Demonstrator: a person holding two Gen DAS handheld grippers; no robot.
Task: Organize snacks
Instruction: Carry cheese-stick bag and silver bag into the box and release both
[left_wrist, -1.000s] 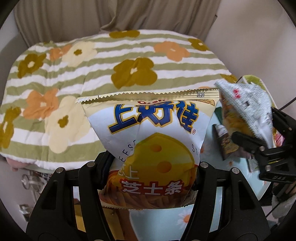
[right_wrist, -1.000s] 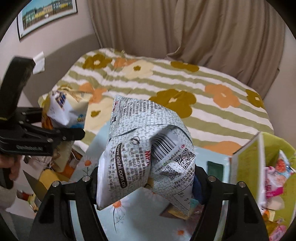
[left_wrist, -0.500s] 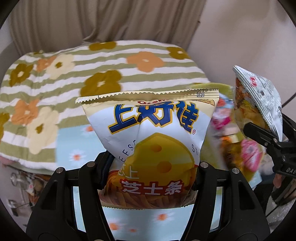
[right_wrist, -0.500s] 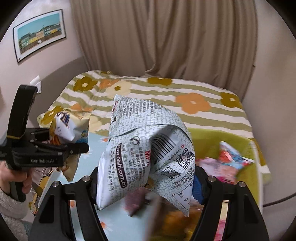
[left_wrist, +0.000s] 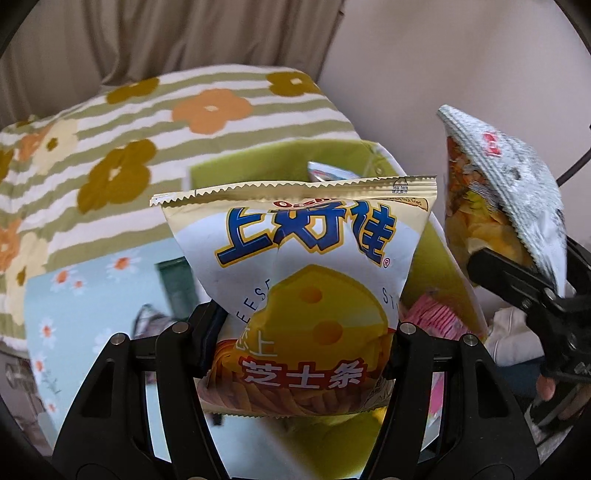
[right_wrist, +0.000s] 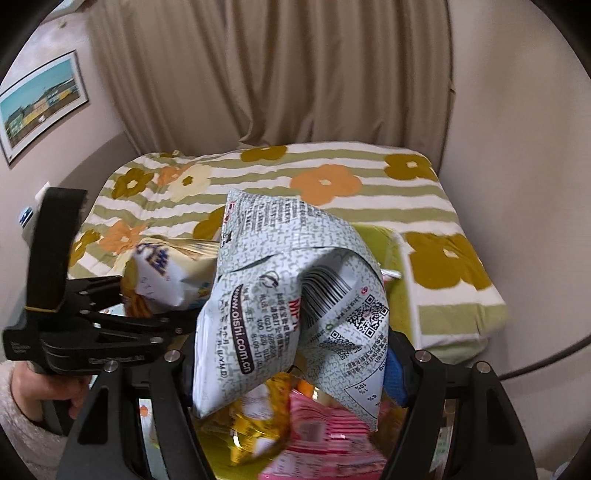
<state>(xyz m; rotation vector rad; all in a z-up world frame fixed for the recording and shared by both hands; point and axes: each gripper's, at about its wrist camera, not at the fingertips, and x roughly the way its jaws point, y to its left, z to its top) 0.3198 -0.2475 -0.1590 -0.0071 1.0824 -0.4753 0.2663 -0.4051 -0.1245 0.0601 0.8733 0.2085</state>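
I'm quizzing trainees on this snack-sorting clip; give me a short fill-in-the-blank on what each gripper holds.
The left gripper is shut on a bag picturing a wedge of ____.
The right gripper grips a grey-white bag printed with a barcode and ____ codes.
Below both sits a ____-coloured bin of snacks.

Missing: cheese; QR; green

Two held snack bags (left_wrist: 306, 295) (right_wrist: 291, 302), one bin (left_wrist: 258, 170).

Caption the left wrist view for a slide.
Left gripper holds a cheese-stick snack bag above a green bin.
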